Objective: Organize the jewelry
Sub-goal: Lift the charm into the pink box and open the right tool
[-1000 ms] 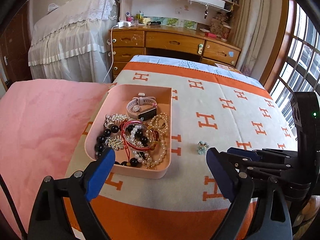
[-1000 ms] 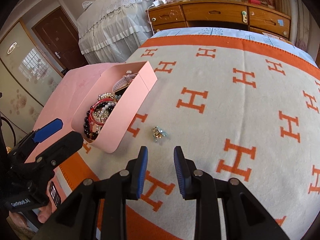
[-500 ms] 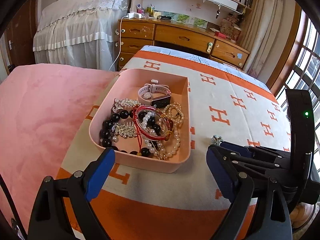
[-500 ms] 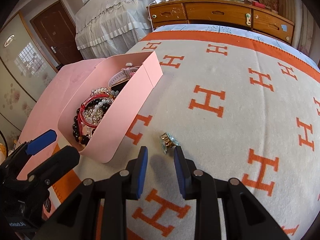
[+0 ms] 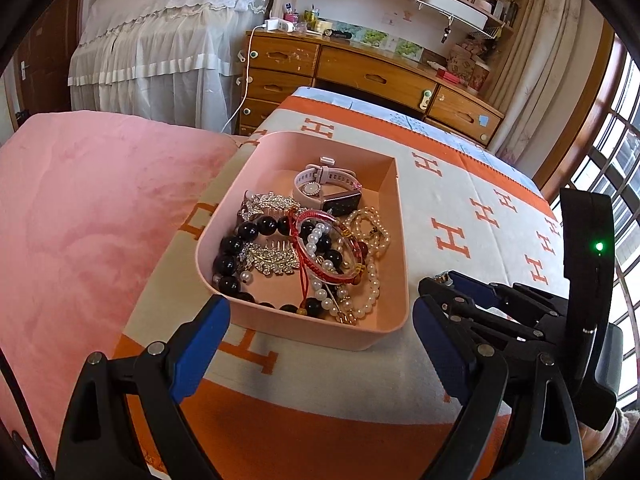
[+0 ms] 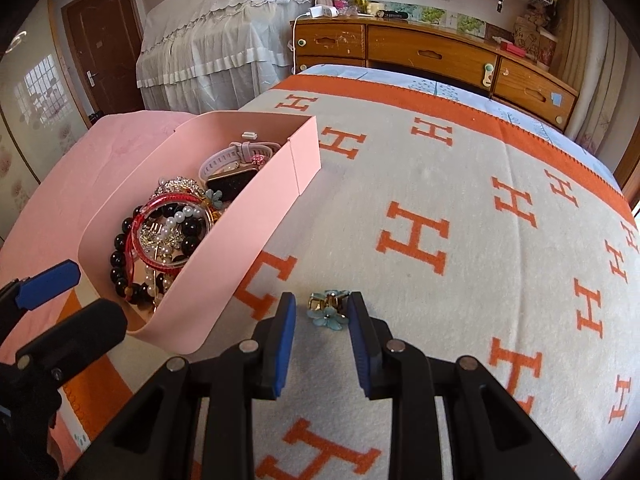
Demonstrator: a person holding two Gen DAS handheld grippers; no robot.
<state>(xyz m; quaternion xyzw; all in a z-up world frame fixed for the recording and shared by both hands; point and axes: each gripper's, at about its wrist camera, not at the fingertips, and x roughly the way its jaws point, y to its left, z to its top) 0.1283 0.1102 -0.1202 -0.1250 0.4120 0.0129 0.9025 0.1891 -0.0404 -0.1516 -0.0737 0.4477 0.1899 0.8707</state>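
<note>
A pink tray sits on the orange-and-cream blanket, filled with bracelets, pearl strands, silver hair combs and watches. A small blue flower hair clip lies on the blanket just right of the tray. My right gripper is open with its blue fingertips on either side of the clip, the right pad almost touching it. My left gripper is wide open and empty, just in front of the tray's near wall. The right gripper also shows in the left wrist view, hiding most of the clip.
The blanket spreads to the right of the tray. A pink plush cover lies to the left. A wooden desk with drawers stands beyond the bed, a white-draped piece to its left, windows at far right.
Both grippers have moved forward. The right gripper has closed in on the flower clip, which now sits between its fingertips. The left gripper has come nearer the tray.
</note>
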